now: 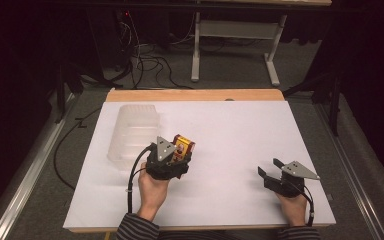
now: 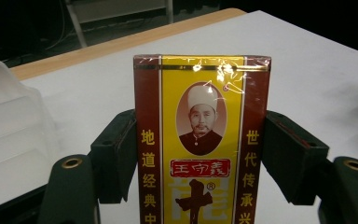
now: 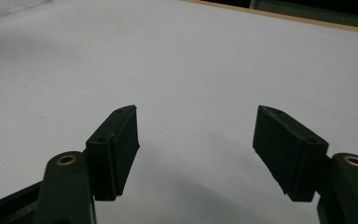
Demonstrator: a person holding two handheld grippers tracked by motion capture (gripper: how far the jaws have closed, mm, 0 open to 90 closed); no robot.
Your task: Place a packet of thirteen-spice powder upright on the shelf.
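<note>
In the high view the left gripper (image 1: 176,156) sits left of the table's middle, clamped on a yellow and red box (image 1: 183,147) that pokes out ahead of it toward the far edge. Just to its left lies a clear plastic bin (image 1: 132,134) on the white table (image 1: 230,130), close to the box; whether they touch I cannot tell. The right gripper (image 1: 269,168) rests near the table's front right, well apart from the box, its jaws spread with nothing between them.

In the left gripper view the box (image 2: 201,140) stands upright between the two black jaws, which press its maroon sides. Its face carries an oval portrait and Chinese characters, and its wrapping shines. The bin (image 2: 9,121) shows at the left edge, and the table runs on behind.

In the right gripper view the right gripper (image 3: 196,140) holds its jaws wide apart over bare table (image 3: 191,60), gripping nothing
</note>
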